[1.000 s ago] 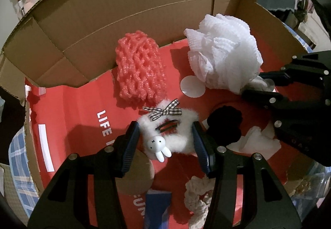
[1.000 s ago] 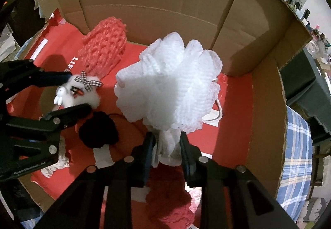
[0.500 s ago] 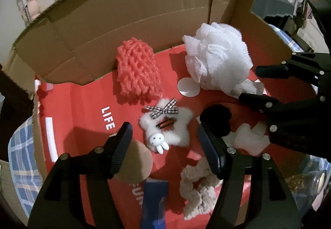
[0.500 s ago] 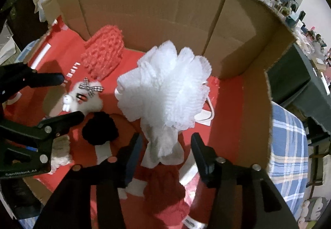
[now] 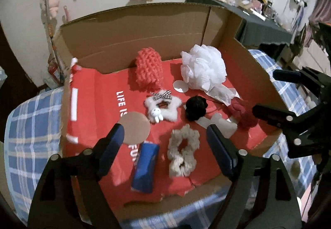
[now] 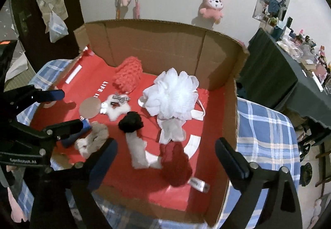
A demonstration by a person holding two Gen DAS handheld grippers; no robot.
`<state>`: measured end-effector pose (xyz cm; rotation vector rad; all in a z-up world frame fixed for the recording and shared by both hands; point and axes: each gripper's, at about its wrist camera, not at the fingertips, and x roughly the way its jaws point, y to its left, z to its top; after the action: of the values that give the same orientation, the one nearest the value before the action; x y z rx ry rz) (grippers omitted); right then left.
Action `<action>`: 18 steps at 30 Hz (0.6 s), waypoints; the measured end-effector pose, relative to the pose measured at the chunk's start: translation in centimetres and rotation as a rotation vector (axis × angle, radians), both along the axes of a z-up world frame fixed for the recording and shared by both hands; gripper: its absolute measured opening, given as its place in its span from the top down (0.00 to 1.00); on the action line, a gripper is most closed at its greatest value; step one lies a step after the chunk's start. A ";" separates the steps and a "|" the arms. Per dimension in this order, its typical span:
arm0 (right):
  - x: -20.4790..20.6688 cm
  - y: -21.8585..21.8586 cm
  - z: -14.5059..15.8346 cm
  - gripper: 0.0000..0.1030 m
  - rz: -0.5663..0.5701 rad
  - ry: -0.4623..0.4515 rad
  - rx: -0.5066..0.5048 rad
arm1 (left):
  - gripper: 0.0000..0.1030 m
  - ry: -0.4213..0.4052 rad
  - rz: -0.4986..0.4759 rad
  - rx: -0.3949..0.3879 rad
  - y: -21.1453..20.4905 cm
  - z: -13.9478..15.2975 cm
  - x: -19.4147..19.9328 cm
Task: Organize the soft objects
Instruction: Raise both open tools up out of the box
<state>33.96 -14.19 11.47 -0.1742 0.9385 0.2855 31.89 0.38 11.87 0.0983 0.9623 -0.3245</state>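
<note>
Inside the cardboard box [image 5: 238,57], the white mesh bath pouf [image 6: 171,92] lies by the back wall and the white star-shaped plush clip [image 5: 162,107] near the middle, while the left gripper [image 5: 165,140] and right gripper [image 6: 166,152], jaws just opening wide, hold nothing.

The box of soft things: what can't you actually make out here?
- White lettering, left wrist view: cut short by the tan disc and the blue packet.
- Small tag by the dark red cloth, right wrist view: print too blurred.
- Cream scrunchie, right wrist view: partly behind the left gripper.
</note>
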 end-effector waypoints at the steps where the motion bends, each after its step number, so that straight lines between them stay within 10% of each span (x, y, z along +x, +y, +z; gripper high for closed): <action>1: -0.5 -0.2 0.3 0.04 -0.002 -0.009 0.001 | 0.21 -0.004 0.006 0.002 0.1 0.0 -0.3; 18: -6.2 -2.6 -0.3 0.00 -0.080 -0.066 0.051 | 0.21 -0.044 0.087 -0.001 2.0 -0.8 -5.7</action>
<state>27.79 -16.84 11.14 -0.0987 0.8696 0.2285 26.23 2.35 11.12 0.0623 0.9196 -0.2416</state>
